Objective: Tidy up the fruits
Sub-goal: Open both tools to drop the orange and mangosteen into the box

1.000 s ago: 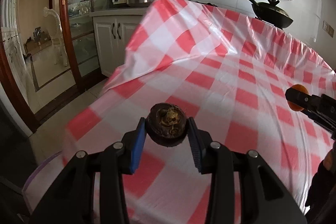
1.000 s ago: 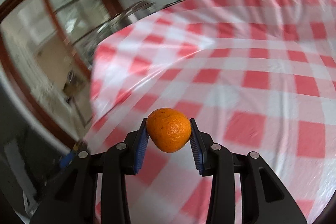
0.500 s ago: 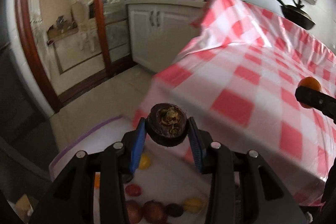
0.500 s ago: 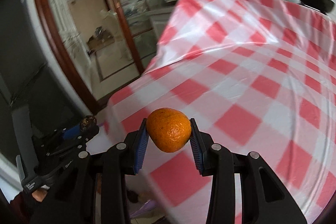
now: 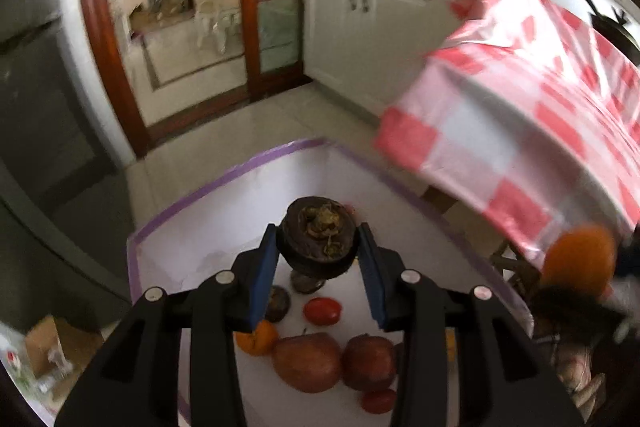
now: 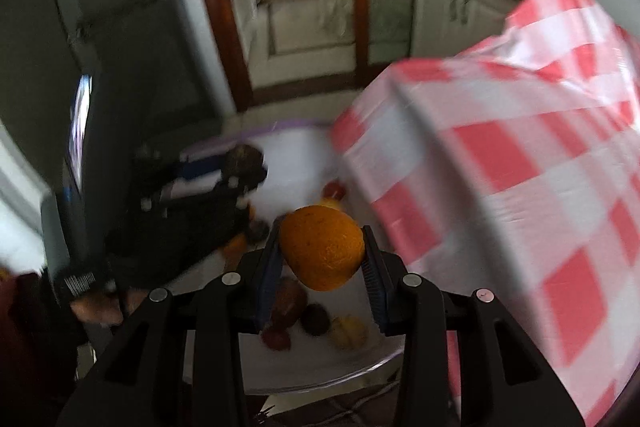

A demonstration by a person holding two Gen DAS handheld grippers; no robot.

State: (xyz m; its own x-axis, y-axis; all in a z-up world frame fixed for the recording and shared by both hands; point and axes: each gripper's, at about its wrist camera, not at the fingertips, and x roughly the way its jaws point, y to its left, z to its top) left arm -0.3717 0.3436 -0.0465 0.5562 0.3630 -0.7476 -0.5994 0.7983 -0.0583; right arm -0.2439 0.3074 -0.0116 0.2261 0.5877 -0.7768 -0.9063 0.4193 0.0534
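Note:
My left gripper [image 5: 318,251] is shut on a dark purple mangosteen [image 5: 318,241] and holds it above a white bin with a purple rim [image 5: 224,179] on the floor. In the bin lie several fruits: apples [image 5: 306,361], a red tomato [image 5: 322,310], an orange [image 5: 256,339]. My right gripper [image 6: 322,255] is shut on an orange [image 6: 322,253], also over the bin [image 6: 296,147], beside the table's edge. The orange shows at the right of the left wrist view [image 5: 578,259]. The left gripper shows blurred in the right wrist view [image 6: 224,175].
The table with the red-and-white checked cloth [image 5: 520,115] stands to the right of the bin. White cabinets [image 5: 360,19] and a wood-framed glass door [image 5: 248,7] are behind. A cardboard box [image 5: 52,351] sits on the floor at left.
Both grippers have swung left and down, off the table to above the floor bin, each still holding its fruit. The bin and its fruits have come fully into view.

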